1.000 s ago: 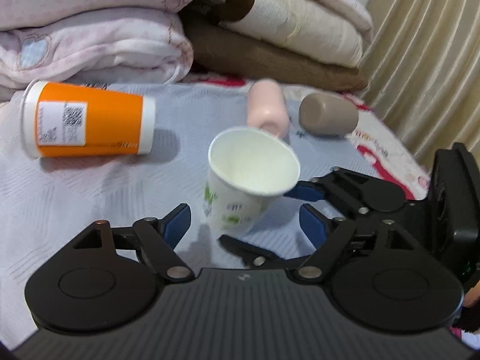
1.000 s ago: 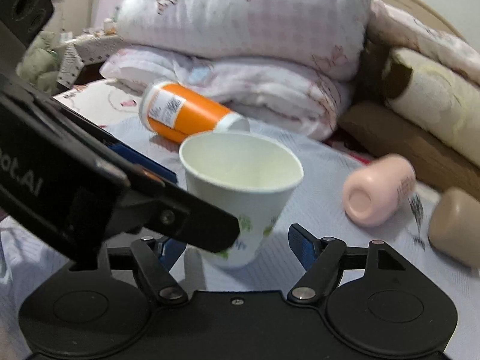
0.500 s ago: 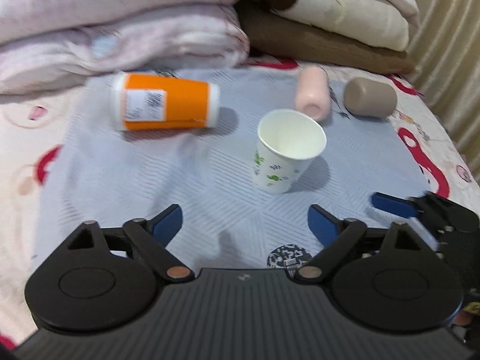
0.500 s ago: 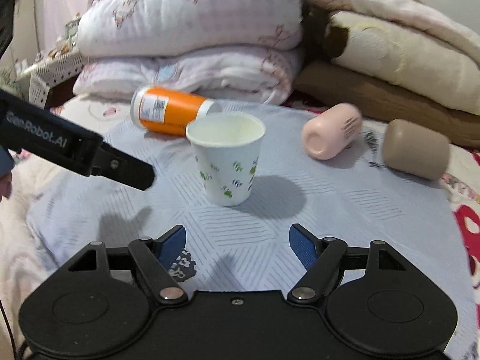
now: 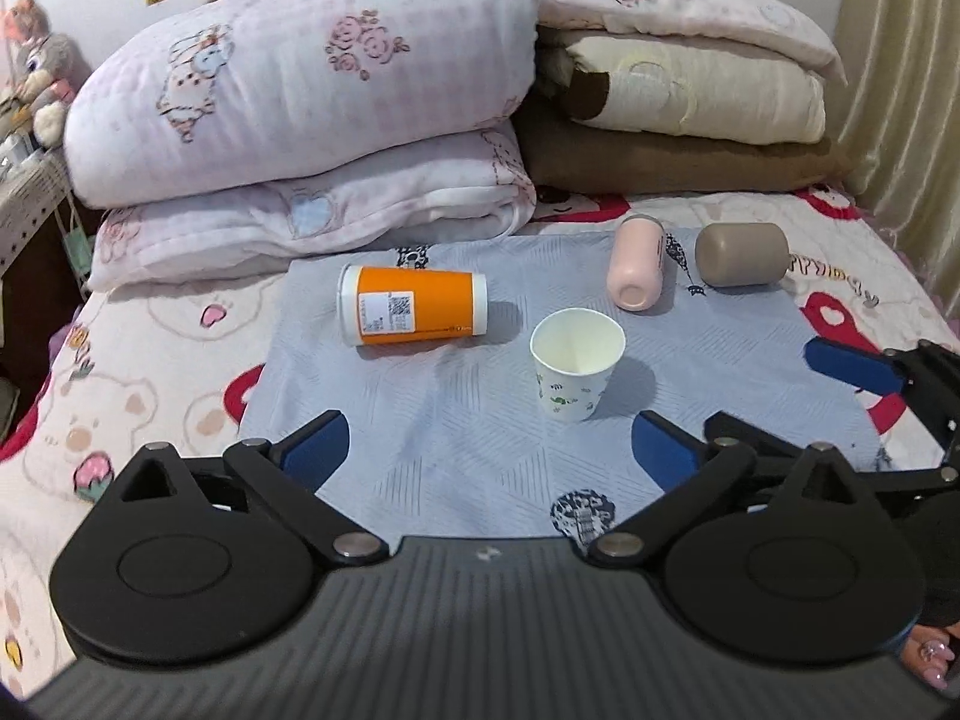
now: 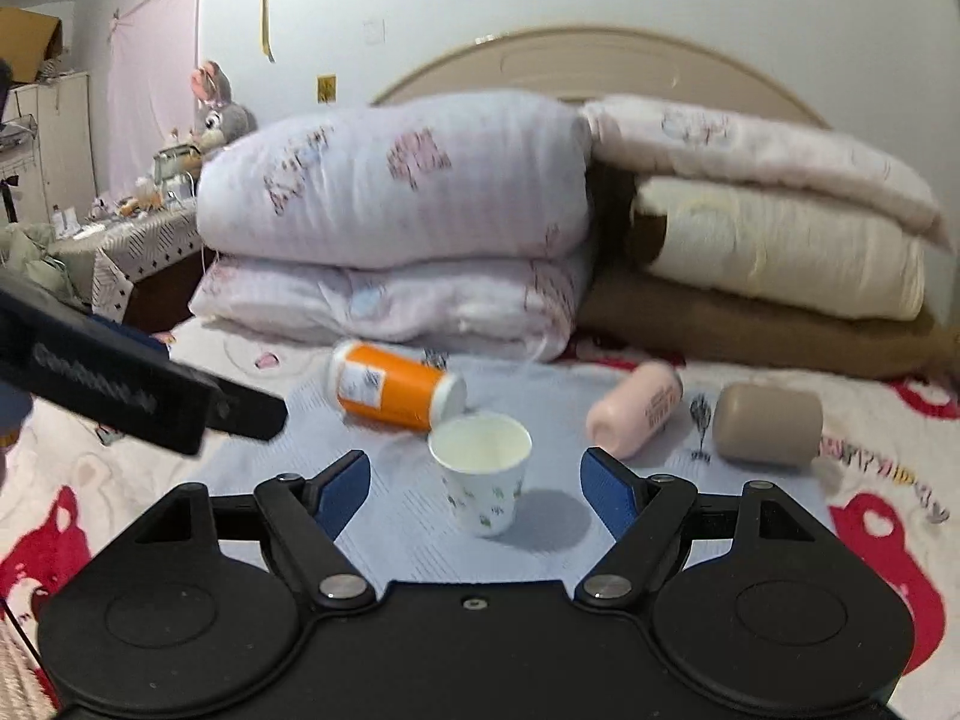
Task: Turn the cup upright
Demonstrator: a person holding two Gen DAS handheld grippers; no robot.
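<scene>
A white paper cup with green prints [image 5: 575, 363] stands upright, mouth up, on the light blue mat [image 5: 468, 450]; it also shows in the right wrist view [image 6: 483, 477]. My left gripper [image 5: 489, 450] is open and empty, pulled back from the cup. My right gripper [image 6: 477, 489] is open and empty, also back from the cup; its blue fingertip [image 5: 852, 366] shows at the right of the left wrist view. The left gripper's body [image 6: 138, 393] crosses the left of the right wrist view.
An orange cup [image 5: 414, 312] lies on its side behind the paper cup. A pink cup [image 5: 636, 270] and a taupe cup [image 5: 741, 253] lie on their sides at the back right. Folded quilts [image 5: 312, 120] are stacked behind. Curtain [image 5: 906, 60] at right.
Both grippers have drawn back and up from the paper cup, which stays standing upright on the mat. The cup now looks smaller and farther in both views.
</scene>
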